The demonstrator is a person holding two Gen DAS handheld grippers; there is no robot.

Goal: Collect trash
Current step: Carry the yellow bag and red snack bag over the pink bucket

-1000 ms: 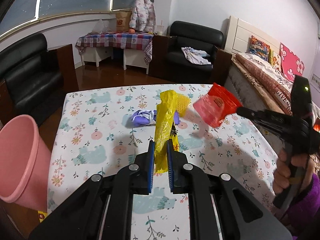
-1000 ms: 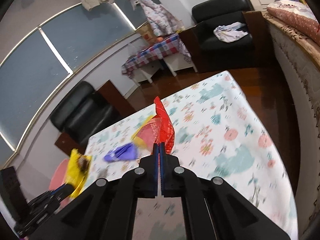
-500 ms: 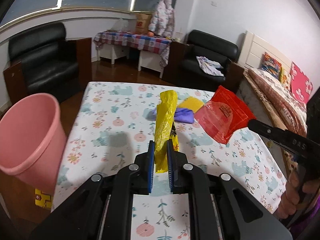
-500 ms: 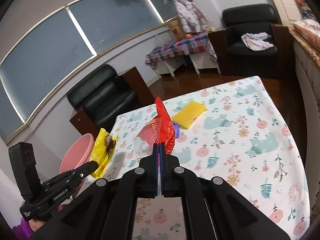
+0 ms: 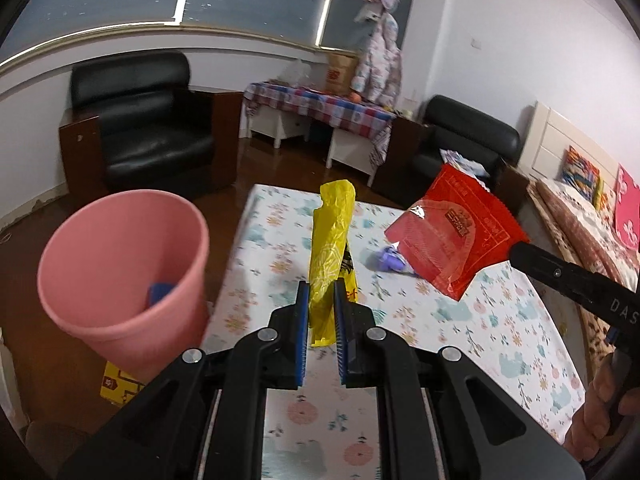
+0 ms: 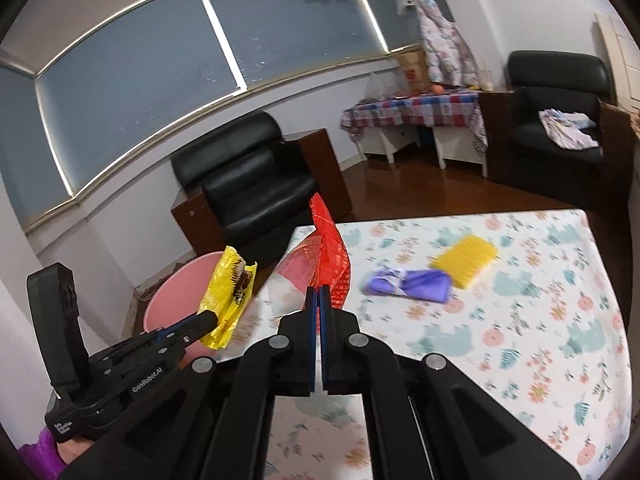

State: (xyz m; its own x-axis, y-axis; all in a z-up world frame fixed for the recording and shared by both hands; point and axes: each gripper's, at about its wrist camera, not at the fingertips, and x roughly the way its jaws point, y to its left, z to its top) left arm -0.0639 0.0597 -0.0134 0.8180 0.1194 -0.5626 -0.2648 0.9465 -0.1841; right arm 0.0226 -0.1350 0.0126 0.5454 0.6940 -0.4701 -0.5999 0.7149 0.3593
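1. The left gripper (image 5: 320, 304) is pinching a yellow wrapper (image 5: 330, 240) between its blue pads, and the wrapper is standing up out of the jaws past the fingertips.
2. The right gripper (image 6: 319, 300) is pressing its jaws together on a red wrapper (image 6: 332, 256), which is rising just ahead of the tips; in the left wrist view the same red wrapper (image 5: 456, 232) is hanging to the right of the left tool, held at one corner by the right gripper's black fingers.
3. Just left of the left gripper, a pink bin (image 5: 120, 272) is sitting beside the edge of the table (image 5: 500, 340), its mouth open toward the camera, with a blue item (image 5: 160, 294) lying inside.
4. Ahead of both tools, a purple wrapper (image 6: 408, 282) is lying on the floral tablecloth, and a yellow sponge (image 6: 466, 260) is resting just beyond it, touching or nearly so.
5. Farther off, a black armchair (image 5: 152, 128) is standing behind the bin, and a checked-cloth side table (image 5: 320, 106) is sitting against the far wall.
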